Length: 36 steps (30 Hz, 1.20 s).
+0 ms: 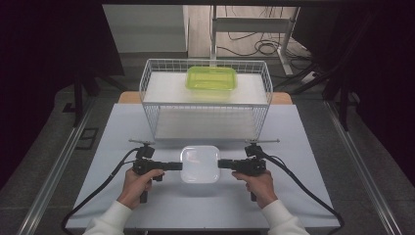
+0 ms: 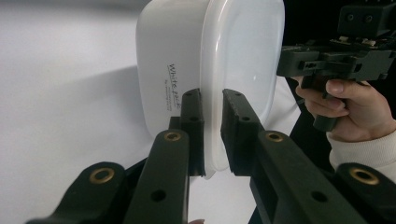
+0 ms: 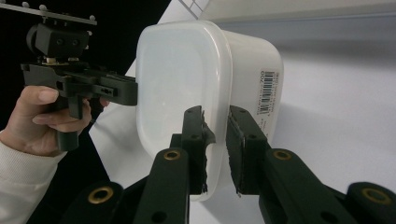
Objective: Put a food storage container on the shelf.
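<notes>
While both hands sit low in the frame, the left gripper [image 1: 178,166] and right gripper [image 1: 221,163] each clamp narrowly on the white container's [image 1: 199,164] rim. Its contents stay hidden under the lid.

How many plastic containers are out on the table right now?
2: a white lidded container pinched between the left gripper and right gripper, and a green container atop the wire basket.

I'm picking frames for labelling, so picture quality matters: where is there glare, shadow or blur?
High view: sharp centre, dark surround, soft sheen on the white container's lid. Left gripper view: near jaws blurred, container sharp, casting a soft shadow on the table. Right gripper view: barcode label readable, background black.
</notes>
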### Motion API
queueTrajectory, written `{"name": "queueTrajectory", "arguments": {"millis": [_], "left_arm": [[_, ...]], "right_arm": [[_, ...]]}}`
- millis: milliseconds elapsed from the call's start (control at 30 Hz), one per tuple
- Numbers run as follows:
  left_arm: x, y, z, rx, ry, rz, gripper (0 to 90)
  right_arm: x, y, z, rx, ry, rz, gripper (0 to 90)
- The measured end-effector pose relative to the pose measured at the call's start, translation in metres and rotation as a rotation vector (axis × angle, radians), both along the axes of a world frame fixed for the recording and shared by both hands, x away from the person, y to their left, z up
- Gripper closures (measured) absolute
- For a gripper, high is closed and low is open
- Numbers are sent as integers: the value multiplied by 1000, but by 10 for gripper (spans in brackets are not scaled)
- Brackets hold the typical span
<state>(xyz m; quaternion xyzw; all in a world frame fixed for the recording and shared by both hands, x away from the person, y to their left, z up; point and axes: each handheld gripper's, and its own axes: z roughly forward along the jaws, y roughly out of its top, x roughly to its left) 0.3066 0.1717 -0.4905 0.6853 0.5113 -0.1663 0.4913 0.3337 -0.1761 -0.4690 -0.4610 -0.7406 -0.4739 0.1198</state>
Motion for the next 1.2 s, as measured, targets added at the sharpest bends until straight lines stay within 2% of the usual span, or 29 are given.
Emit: {"name": "queueTrajectory", "arguments": {"millis": [267, 500, 1200], "left_arm": [[0, 0, 11, 5, -28, 6, 792], [4, -3, 27, 5, -54, 1, 795], [17, 2, 97, -4, -174, 31, 795]], "right_arm": [[1, -1, 10, 20, -26, 16, 771], [3, -5, 19, 39, -47, 3, 770], [17, -1, 90, 56, -178, 13, 770]]}}
